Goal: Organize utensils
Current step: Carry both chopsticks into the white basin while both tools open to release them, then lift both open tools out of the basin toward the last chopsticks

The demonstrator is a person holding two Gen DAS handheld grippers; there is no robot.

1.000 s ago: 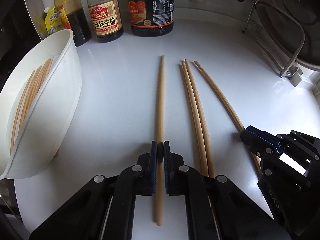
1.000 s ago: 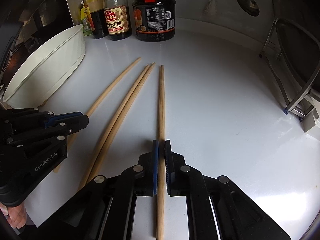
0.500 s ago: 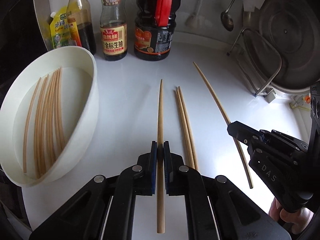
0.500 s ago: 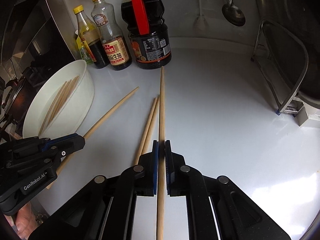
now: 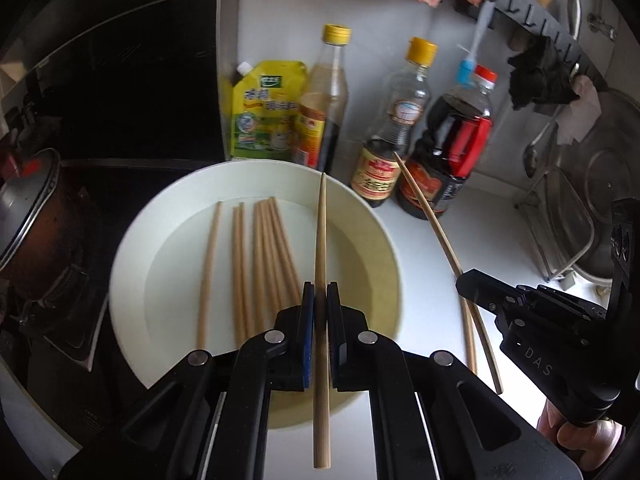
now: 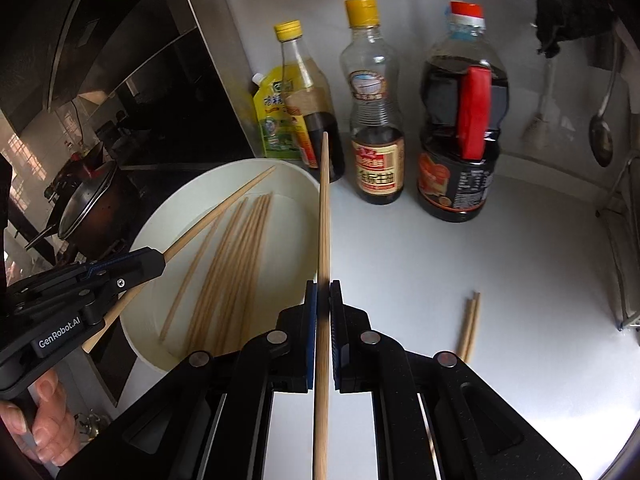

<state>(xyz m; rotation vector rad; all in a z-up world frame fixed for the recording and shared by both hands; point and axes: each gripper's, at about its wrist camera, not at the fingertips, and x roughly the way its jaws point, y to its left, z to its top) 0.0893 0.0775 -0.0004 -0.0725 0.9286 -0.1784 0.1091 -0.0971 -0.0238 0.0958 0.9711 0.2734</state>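
Note:
My left gripper [image 5: 320, 286] is shut on a wooden chopstick [image 5: 321, 232] and holds it in the air above the white bowl [image 5: 128, 272]. Several chopsticks [image 5: 260, 264] lie inside the bowl. To the right, my right gripper [image 5: 460, 278] is shut on another chopstick [image 5: 428, 212], above the counter beside the bowl. In the right wrist view the right gripper [image 6: 323, 283] clamps its chopstick [image 6: 325, 208], whose tip is over the bowl's [image 6: 296, 216] right rim. The left gripper [image 6: 162, 256] holds its chopstick [image 6: 224, 204] over the bowl. Two chopsticks [image 6: 470, 324] lie on the white counter.
Sauce bottles [image 6: 376, 152] and a yellow pouch [image 5: 264, 120] stand along the wall behind the bowl. A dark stove with a lidded pot [image 5: 36, 220] is left of the bowl. A wire dish rack [image 5: 568, 232] and a hanging ladle [image 6: 600, 140] are at the right.
Both grippers have lifted their chopsticks off the counter and carried them up and left. The left one now hangs over the bowl, the right one beside it.

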